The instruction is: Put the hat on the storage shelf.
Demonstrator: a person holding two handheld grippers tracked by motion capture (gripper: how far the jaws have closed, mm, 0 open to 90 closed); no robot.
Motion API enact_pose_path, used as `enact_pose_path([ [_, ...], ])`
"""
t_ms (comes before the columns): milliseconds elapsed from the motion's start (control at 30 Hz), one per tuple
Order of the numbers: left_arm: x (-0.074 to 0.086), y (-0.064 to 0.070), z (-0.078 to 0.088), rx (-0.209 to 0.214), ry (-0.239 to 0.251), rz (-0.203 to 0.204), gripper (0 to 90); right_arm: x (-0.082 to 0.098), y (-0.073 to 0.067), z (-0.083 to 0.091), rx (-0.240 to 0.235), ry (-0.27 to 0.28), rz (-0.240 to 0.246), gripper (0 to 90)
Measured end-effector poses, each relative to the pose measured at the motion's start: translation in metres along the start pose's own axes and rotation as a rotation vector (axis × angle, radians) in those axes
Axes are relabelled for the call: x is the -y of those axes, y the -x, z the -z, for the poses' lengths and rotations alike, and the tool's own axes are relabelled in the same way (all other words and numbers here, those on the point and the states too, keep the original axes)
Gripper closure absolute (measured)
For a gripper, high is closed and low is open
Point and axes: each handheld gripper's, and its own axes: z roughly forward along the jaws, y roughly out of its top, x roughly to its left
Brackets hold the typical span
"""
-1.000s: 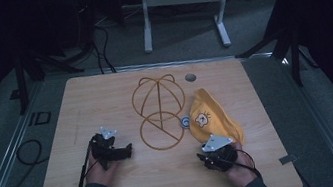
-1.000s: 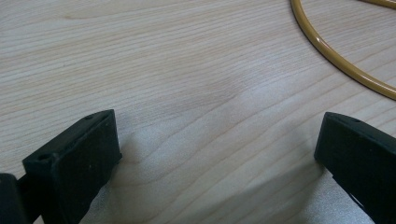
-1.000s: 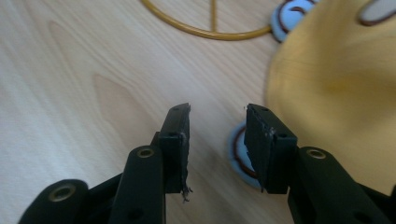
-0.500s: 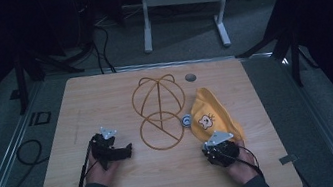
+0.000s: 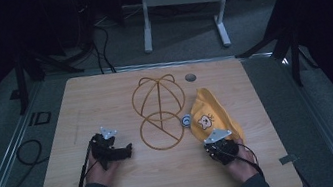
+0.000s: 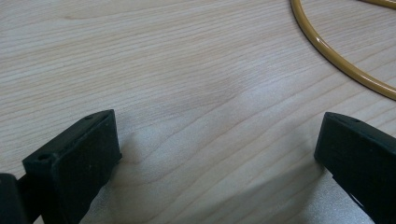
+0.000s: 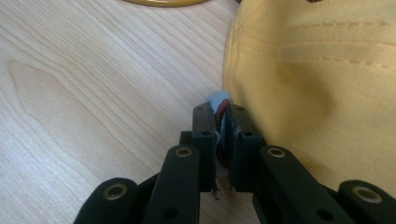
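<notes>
A yellow cloth (image 5: 208, 112) with a small bear face lies at the right of the wooden table (image 5: 99, 99). My right gripper (image 5: 222, 143) sits at its near end. In the right gripper view the right gripper (image 7: 219, 119) has just been closing and is shut on a pale blue tab with a brown ring (image 7: 218, 99) at the edge of the yellow cloth (image 7: 317, 84). A yellow wire frame (image 5: 159, 97) of two loops lies mid-table. My left gripper (image 5: 125, 151) rests left of it. The left gripper (image 6: 217, 144) stands open over bare wood, with the wire (image 6: 336, 60) beyond it.
A small white and blue round piece (image 5: 186, 120) lies between the wire frame and the cloth. A grey disc (image 5: 190, 77) is set in the table behind them. Cables (image 5: 27, 151) trail over the left edge. A metal stand (image 5: 180, 0) is beyond the far edge.
The right hand and gripper have shifted slightly right and toward the cloth's near end. The left gripper, the wire frame and the cloth look the same.
</notes>
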Motion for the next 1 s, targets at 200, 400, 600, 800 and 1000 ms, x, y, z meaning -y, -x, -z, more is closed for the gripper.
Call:
enact_pose_path([
  [200, 0.0, 0.0, 0.0, 0.0, 0.0, 0.0, 0.1, -0.003, -0.001, 0.002, -0.007, 0.006, 0.009, 83.5],
  [400, 0.0, 0.0, 0.0, 0.0, 0.0, 0.0, 0.1, -0.008, 0.001, 0.006, -0.01, 0.019, 0.006, 83.5],
  [600, 0.0, 0.0, 0.0, 0.0, 0.0, 0.0, 0.1, -0.016, 0.003, 0.009, -0.011, 0.036, 0.003, 83.6],
  [800, 0.0, 0.0, 0.0, 0.0, -0.001, 0.0, 0.1, -0.026, 0.006, 0.014, 0.001, 0.06, 0.007, 83.7],
  [1000, 0.0, 0.0, 0.0, 0.0, -0.001, 0.0, 0.1, -0.037, 0.01, 0.02, 0.015, 0.08, 0.019, 83.7],
])
